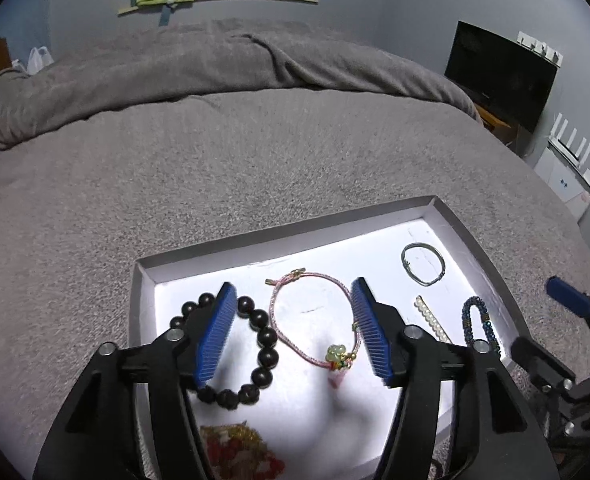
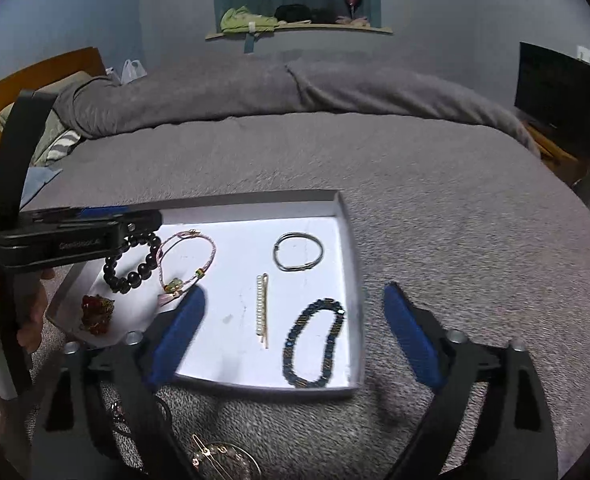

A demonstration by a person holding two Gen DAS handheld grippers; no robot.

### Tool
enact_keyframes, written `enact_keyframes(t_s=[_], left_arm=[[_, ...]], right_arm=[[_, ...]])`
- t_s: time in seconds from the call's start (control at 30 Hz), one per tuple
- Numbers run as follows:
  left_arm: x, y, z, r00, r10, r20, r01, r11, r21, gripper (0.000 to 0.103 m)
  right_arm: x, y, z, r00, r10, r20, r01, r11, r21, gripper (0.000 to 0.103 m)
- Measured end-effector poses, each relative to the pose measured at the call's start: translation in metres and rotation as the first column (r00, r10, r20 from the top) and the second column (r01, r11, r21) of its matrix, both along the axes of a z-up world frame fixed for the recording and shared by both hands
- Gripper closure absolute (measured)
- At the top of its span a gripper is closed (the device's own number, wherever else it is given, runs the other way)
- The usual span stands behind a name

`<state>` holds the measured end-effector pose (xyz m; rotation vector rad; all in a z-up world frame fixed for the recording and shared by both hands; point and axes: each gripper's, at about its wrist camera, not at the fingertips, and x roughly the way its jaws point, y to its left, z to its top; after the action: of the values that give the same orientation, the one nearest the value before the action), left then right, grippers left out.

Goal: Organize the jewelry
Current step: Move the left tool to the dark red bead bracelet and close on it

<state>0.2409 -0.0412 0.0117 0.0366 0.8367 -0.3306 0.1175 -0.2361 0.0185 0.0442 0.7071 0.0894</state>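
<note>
A white tray (image 1: 295,232) on a grey blanket holds the jewelry. My left gripper (image 1: 293,332) hangs open above a pink cord bracelet (image 1: 337,354) with a green charm; a dark bead bracelet (image 1: 269,336) lies under its left finger. Further right lie a silver bangle (image 1: 403,258), a pearl hair clip (image 1: 431,318) and a blue beaded bracelet (image 1: 467,316). My right gripper (image 2: 295,336) is wide open above the tray's near right corner. The blue beaded bracelet (image 2: 287,354) and the pearl clip (image 2: 263,308) lie below it, untouched. Neither gripper holds anything.
A red and gold cluster (image 2: 97,314) sits in the tray's near left corner. Loose jewelry (image 2: 219,460) lies on the blanket (image 2: 455,240) in front of the tray. A hand (image 2: 31,320) holds the left gripper (image 2: 143,222) over the tray's left side. A dark screen (image 2: 563,96) stands at right.
</note>
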Motion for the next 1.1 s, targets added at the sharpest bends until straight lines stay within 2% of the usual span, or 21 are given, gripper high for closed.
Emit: enact_keyframes(t_s=[0.03,0.1,0.2,0.27,0.43,0.6,0.87,0.97,1.1], left_arm=[[-0.003,0.001,0.002,1.000,0.012,0.014,-0.012,1.000,0.004,0.018],[-0.012,0.002,0.008,0.998,0.024,0.062,-0.025,1.000,0.009,0.018],[-0.021,0.002,0.013,0.995,0.043,0.088,-0.046,0.998,0.031,0.016],[-0.027,0.002,0.017,0.993,0.059,0.104,-0.064,0.997,0.041,0.012],[-0.050,0.005,0.027,0.985,0.068,0.158,-0.078,0.995,0.059,0.011],[-0.076,0.012,0.035,0.981,0.078,0.177,-0.092,0.993,0.073,0.011],[-0.115,0.029,0.041,0.982,0.080,0.169,-0.086,0.996,0.028,0.011],[-0.128,0.037,0.039,0.986,0.073,0.151,-0.076,0.997,0.009,0.011],[-0.147,0.041,0.029,0.990,0.053,0.132,-0.058,0.998,0.028,0.011]], right_arm=[[-0.002,-0.001,0.001,1.000,-0.007,0.002,0.007,1.000,-0.006,0.007],[-0.008,-0.004,0.002,1.000,-0.024,0.006,0.024,1.000,-0.014,0.006],[-0.015,-0.009,0.002,0.999,-0.050,0.003,0.050,0.999,-0.019,0.006],[-0.018,-0.012,0.001,0.998,-0.058,-0.005,0.058,0.998,-0.022,0.005],[-0.031,-0.015,0.004,0.998,-0.056,-0.010,0.055,0.998,-0.019,0.005],[-0.048,-0.017,0.007,0.998,-0.054,-0.009,0.054,0.998,-0.033,0.005],[-0.081,-0.030,0.009,0.998,-0.059,-0.016,0.059,0.998,-0.011,0.005],[-0.095,-0.034,0.008,0.999,-0.048,-0.019,0.048,0.999,0.017,0.005],[-0.109,-0.034,0.003,0.999,-0.032,-0.028,0.032,0.999,-0.003,0.005]])
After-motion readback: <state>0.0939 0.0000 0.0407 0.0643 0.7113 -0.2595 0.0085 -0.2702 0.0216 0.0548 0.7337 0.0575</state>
